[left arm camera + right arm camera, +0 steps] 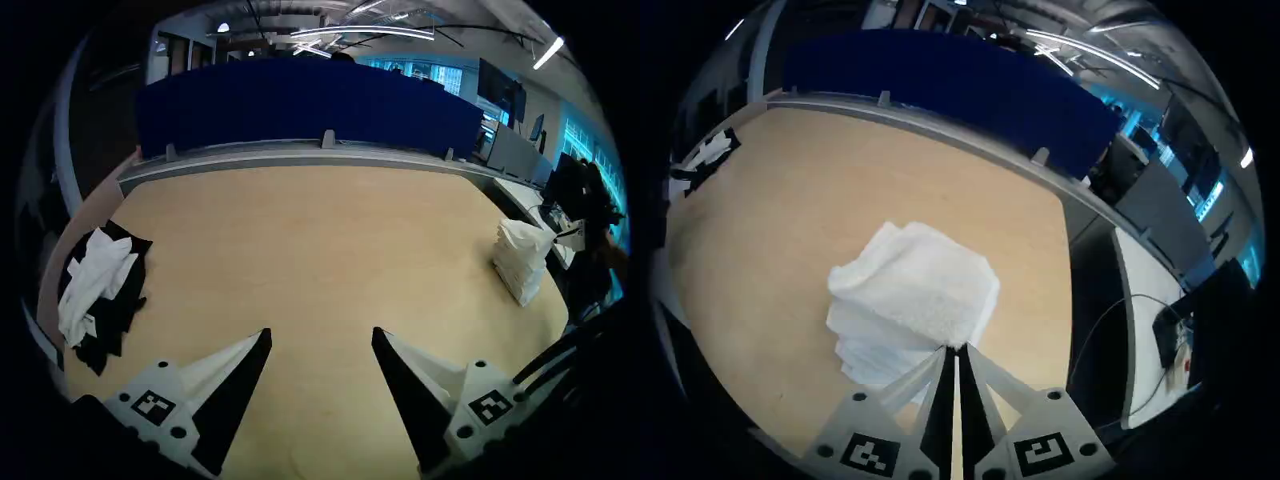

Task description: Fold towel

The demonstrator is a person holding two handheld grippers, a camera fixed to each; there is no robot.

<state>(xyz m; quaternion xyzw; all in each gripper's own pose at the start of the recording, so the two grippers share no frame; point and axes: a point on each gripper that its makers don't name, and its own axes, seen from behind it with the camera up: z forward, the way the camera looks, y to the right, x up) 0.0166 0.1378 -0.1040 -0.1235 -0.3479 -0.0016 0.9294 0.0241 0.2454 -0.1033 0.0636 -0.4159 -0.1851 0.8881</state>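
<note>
Left hand-held gripper (322, 336): fingers wide apart, holding nothing, above the wooden surface (320, 240). Right hand-held gripper (958, 352): fingers closed to a slit, tips at the near edge of the stack of folded white towels (912, 296), right side. Black-and-white cloth heap (100, 296): left edge. Blue partition (304, 104): far.

A pale wooden worktop (320, 240) spans the middle of the frame. A dark blue partition (304, 104) stands along its far edge; light strips (364, 32) run above, and a monitor (496, 84) sits upper right.
</note>
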